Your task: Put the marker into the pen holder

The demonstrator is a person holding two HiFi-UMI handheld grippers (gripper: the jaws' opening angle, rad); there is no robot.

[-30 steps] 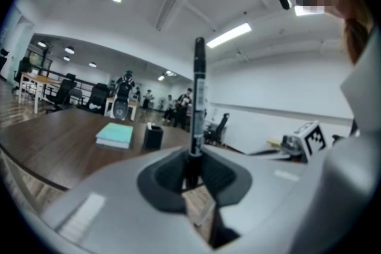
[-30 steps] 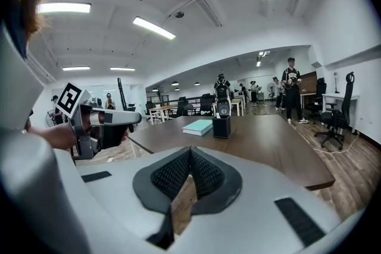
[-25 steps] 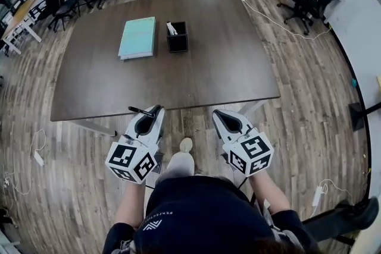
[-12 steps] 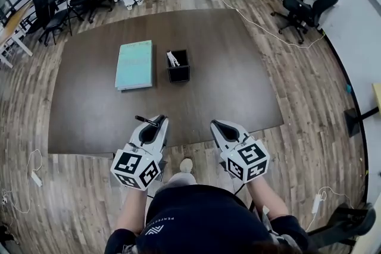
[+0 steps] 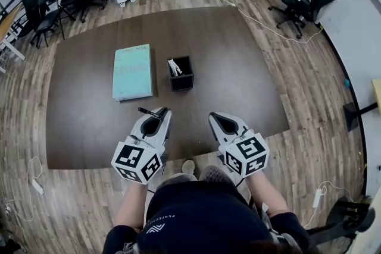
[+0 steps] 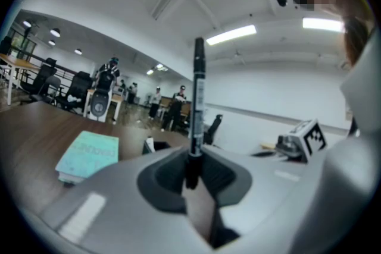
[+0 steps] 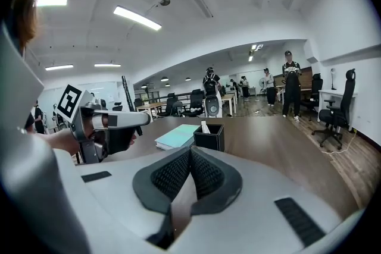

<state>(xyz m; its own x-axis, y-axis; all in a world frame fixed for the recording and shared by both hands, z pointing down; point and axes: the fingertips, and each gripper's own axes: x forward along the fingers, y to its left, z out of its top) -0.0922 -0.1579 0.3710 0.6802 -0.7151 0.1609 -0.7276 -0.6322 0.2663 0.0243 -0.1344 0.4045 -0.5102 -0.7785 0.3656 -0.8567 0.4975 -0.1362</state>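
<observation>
The marker (image 6: 196, 98) is pinched between the dark pads of the left gripper (image 6: 191, 171), jaws closed on its lower end. In the left gripper view it stands upright at frame centre, cap end up. The head view shows the same marker (image 5: 146, 110) as a short black bar sticking out to the left of the left gripper (image 5: 159, 111), just below frame centre and over the near part of the table (image 5: 238, 68). The right gripper view shows it from the side, as a thin dark stick (image 7: 125, 92) rising above the left gripper (image 7: 113, 122) at left of frame. The right gripper (image 7: 189, 154) has its ribbed pads pressed together with nothing between them. In the head view it (image 5: 215, 116) sits beside the left one, right of centre. The pen holder (image 5: 181, 74), a black square box, stands on the table above both grippers in the head view, well apart from the marker, with a white item (image 5: 173, 66) in it. The left gripper view catches only its top edge (image 6: 152, 144) behind the gripper body. The right gripper view shows its front face (image 7: 209, 138) plainly. A teal book (image 5: 132, 72) lies flat just to the left of the holder. Office chairs (image 5: 36, 6) stand at upper left, beyond the table. Only the gripper views show people standing (image 7: 290, 89) at the far end of the room.
</observation>
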